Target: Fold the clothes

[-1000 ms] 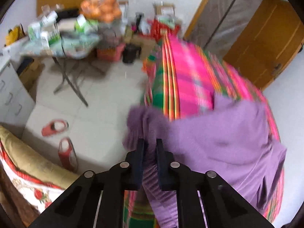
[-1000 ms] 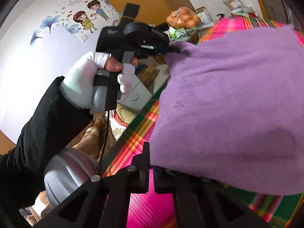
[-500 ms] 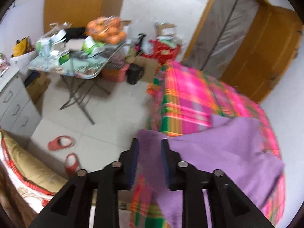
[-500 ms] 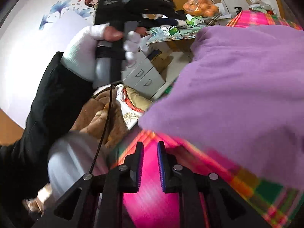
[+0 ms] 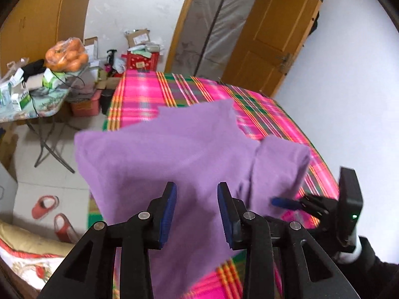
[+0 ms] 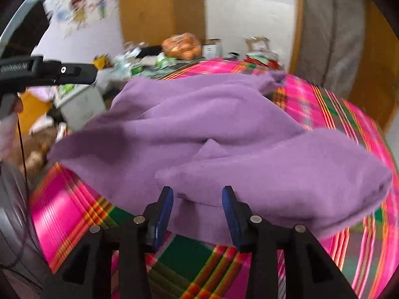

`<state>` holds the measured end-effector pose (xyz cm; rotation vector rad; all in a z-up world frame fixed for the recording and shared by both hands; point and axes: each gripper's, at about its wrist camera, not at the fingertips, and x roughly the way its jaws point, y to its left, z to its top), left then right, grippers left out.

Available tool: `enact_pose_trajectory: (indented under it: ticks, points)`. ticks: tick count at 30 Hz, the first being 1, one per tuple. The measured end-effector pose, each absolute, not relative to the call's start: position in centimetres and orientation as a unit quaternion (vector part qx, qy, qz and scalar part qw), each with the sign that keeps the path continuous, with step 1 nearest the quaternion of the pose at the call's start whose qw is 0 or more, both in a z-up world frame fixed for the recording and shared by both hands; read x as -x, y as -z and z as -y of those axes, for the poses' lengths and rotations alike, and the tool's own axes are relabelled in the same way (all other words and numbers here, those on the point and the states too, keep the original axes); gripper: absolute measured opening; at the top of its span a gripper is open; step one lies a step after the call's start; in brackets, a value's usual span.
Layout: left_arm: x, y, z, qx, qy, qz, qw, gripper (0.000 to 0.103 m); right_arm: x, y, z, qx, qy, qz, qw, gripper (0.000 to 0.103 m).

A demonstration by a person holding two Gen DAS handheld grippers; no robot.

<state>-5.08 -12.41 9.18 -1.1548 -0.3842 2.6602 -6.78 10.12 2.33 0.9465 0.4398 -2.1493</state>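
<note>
Across the plaid bed (image 5: 139, 92) lies a purple garment (image 6: 199, 129), apparently folded once; more folds remain. Left gripper (image 5: 197, 199) and right gripper (image 6: 197, 204) hover wide open, holding nothing.

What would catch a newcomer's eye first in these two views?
The purple garment, lying loosely folded on the bright pink plaid bedspread, fills the middle of both views. Both the left claw and the right claw are open just in front of it. A bag of oranges tops the cluttered table behind.
</note>
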Motion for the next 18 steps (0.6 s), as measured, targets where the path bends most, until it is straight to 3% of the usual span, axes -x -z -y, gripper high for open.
enact_pose_trajectory:
  ticks: [9,10,11,12,18]
  points:
    - [4.4,-8.0,12.3,0.402,-0.897,0.148,0.105,0.036,6.8,-0.4,-7.1,-0.327,0.817,-0.298,0.370,0.044]
    - [4.4,-8.0,12.4,0.402,-0.897,0.150,0.104,0.036,7.0,-0.3,-7.0,-0.326,0.814,-0.301,0.374,0.038]
    - [4.4,-8.0,12.5,0.401,-0.897,0.152,0.104,0.036,7.0,-0.3,-6.9,-0.325,0.813,-0.302,0.378,0.013]
    - [4.5,-8.0,12.6,0.401,-0.897,0.154,0.104,0.036,7.0,-0.4,-6.9,-0.324,0.812,-0.301,0.381,0.007]
    - [4.6,-8.2,12.6,0.396,-0.900,0.153,0.104,0.036,8.5,-4.7,-10.2,-0.286,0.864,-0.210,0.357,0.007]
